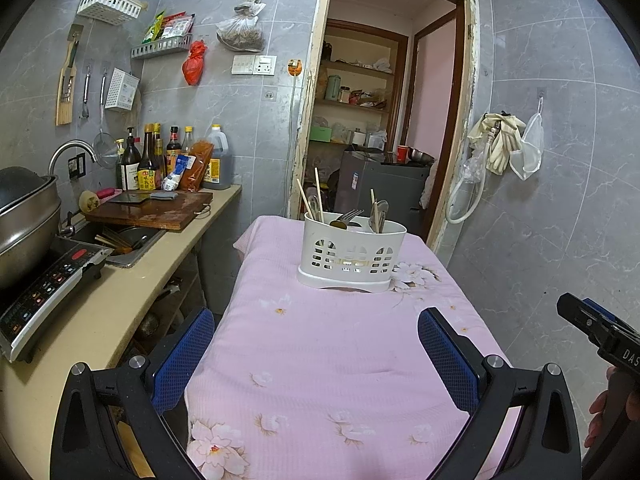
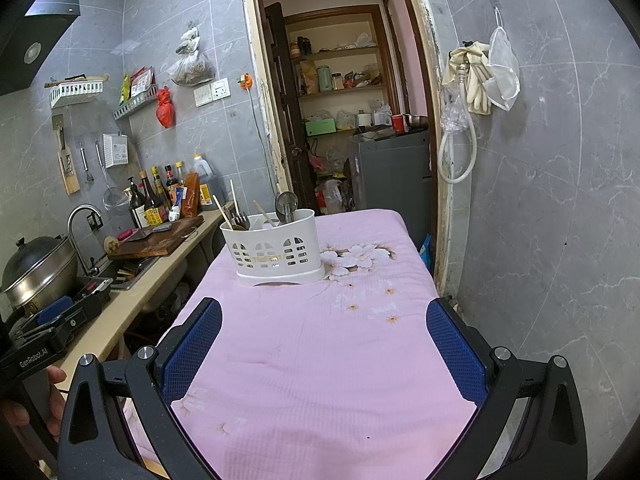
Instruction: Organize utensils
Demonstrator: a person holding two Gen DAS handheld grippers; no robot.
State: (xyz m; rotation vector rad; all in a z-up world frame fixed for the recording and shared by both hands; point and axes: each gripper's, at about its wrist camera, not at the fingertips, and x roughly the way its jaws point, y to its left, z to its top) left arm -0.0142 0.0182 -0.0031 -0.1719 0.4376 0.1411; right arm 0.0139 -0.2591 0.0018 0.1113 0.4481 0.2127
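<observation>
Both grippers, left gripper and right gripper, hover spread and empty; approach the white caddy slowly, pinching one fork handle high.

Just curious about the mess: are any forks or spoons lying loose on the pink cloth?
No, the pink cloth holds only the white caddy, with every utensil standing inside it.

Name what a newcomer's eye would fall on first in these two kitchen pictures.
First, the white utensil caddy, holding chopsticks, a fork and spoons, standing at the far end of the pink floral tablecloth. Next, both open tools, left tool and right tool, empty over the cloth's near end.
</observation>
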